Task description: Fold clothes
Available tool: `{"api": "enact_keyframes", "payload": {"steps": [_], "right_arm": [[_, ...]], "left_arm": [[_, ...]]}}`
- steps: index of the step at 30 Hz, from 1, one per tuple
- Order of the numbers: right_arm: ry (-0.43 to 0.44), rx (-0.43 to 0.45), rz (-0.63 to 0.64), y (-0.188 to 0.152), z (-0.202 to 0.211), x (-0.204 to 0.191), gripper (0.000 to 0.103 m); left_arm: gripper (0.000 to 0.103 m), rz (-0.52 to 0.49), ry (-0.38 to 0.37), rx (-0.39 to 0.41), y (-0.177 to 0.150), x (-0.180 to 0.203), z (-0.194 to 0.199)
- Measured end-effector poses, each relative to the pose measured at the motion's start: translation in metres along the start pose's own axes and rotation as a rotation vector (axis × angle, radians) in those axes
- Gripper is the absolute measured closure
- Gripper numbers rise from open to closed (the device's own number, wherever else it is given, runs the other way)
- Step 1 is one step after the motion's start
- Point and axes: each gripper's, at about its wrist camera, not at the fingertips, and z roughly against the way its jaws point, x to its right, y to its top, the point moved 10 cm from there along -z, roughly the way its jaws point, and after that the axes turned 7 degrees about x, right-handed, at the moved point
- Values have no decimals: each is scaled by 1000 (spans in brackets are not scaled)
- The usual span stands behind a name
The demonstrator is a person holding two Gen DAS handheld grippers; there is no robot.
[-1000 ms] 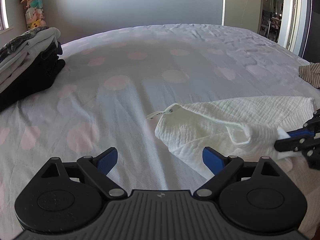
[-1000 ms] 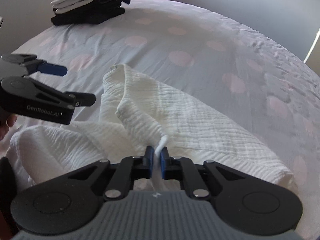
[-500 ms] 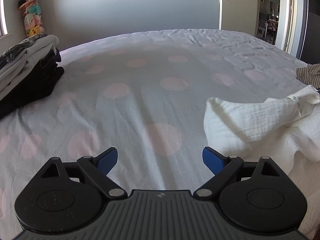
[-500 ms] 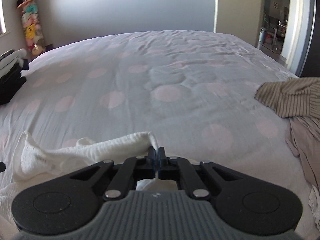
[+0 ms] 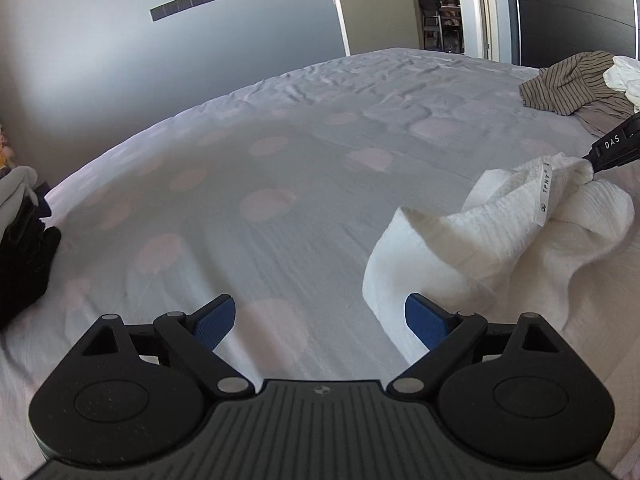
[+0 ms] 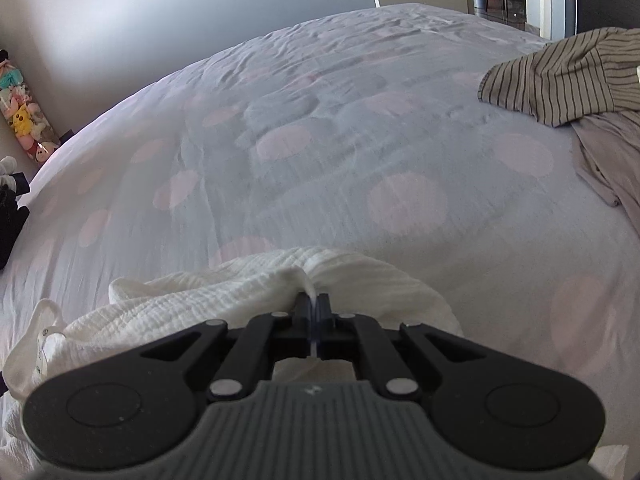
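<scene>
R tool [image 6: 314, 304] is clamped tight on a pinched-up edge of the white garment [image 6: 248, 296], a sliver of cloth poking out between the pads. Prob held that way to drag or lift one edge across for a fold. From the L wrist view the same tool shows at far right as a black tip biting the cloth peak [image 5: 576, 168], so the fabric tents up there and drapes down toward the camera.

L tool [image 5: 320, 320] stands wide apart, nothing between the blue pads [image 5: 426, 320]; the R-side pad sits just beside the garment's near fold but I can't tell if it touches. Looks staged to take a second corner.

Garment: white, crinkly gauze-type weave, soft and floppy, bunched w/ rolled folds, not flat yet. A long label [image 5: 545, 192] hangs near the pinched peak. It lies on the bed [image 5: 280, 184], grey sheet w/ pale pink dots, near side, right of the L tool.

Far right: striped shirt [image 6: 560, 76] in an unfolded heap. Far left: dark folded stack [image 5: 20, 256], well apart.
</scene>
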Motion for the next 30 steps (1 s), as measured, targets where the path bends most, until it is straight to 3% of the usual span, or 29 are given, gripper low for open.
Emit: {"api": "enact_keyframes", "payload": {"steps": [6, 10, 13, 17, 19, 20, 22, 24, 30], "right_arm": [[6, 17, -59, 3, 5, 7, 99], [15, 10, -75, 2, 3, 9, 99], [23, 7, -75, 1, 0, 9, 99], [33, -14, -94, -3, -10, 10, 98], [38, -16, -96, -3, -13, 10, 98], [40, -17, -97, -3, -14, 10, 98], [42, -17, -100, -2, -15, 10, 98], [44, -13, -104, -2, -15, 10, 98], [47, 79, -43, 13, 7, 5, 100]], "left_arm": [[0, -74, -115, -16, 4, 26, -43], [0, -60, -166, -57, -1, 32, -66], [0, 8, -213, -92, -9, 29, -75], [17, 101, -250, -91, -15, 25, -77], [40, 106, -266, -89, -12, 27, -76], [59, 116, -278, -92, -10, 30, -75], [66, 124, -275, -99, -8, 34, -74], [88, 122, -258, -92, -4, 36, -69], [97, 225, -117, -6, 16, 7, -28]]}}
